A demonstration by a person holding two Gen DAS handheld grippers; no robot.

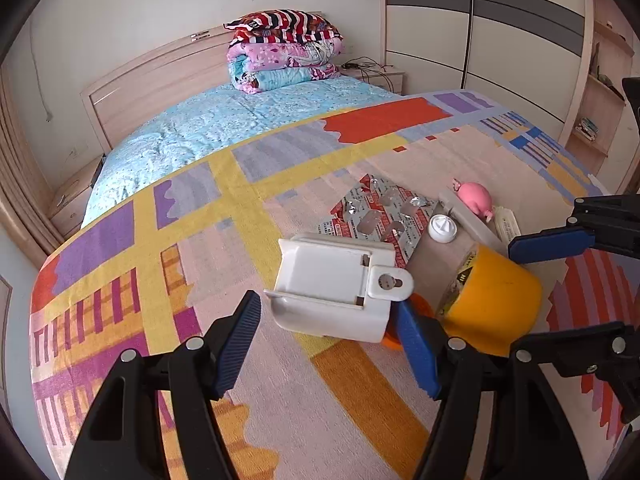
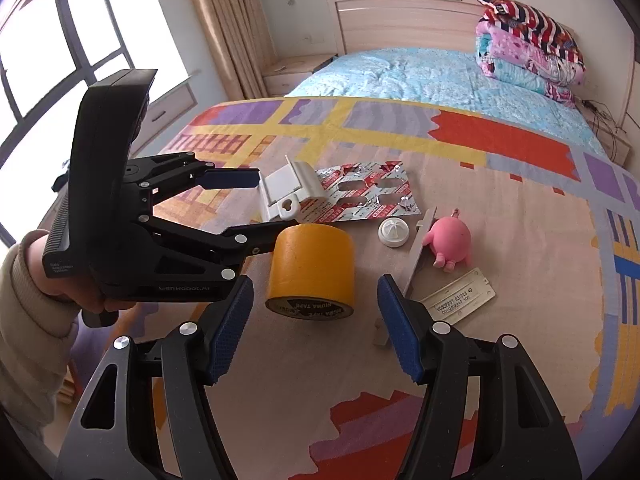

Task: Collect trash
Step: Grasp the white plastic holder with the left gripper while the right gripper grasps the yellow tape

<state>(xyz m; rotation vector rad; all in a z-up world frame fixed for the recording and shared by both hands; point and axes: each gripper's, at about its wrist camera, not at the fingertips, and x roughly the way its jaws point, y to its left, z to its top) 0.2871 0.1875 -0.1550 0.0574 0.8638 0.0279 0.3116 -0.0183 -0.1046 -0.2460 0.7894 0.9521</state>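
Note:
Several small items lie on a patterned blanket on the bed. A white plastic holder (image 1: 336, 286) (image 2: 286, 192) lies between the open fingers of my left gripper (image 1: 326, 346) (image 2: 256, 204), not gripped. An orange tape roll (image 1: 486, 300) (image 2: 311, 270) stands just in front of my right gripper (image 2: 316, 330), which is open and empty; it also shows in the left wrist view (image 1: 536, 280). An empty silver-red pill blister (image 1: 380, 216) (image 2: 368, 192), a white cap (image 1: 442, 229) (image 2: 394, 231), a pink pig toy (image 1: 474, 196) (image 2: 450, 244), a grey strip (image 2: 422, 246) and a white label tag (image 2: 460, 294) lie nearby.
A light blue bedsheet (image 1: 224, 120) covers the far half of the bed, with folded quilts (image 1: 284, 52) (image 2: 528, 48) by the headboard. Nightstands flank the bed. A wardrobe (image 1: 480, 32) stands at the right; a window and curtain (image 2: 224, 20) at the left.

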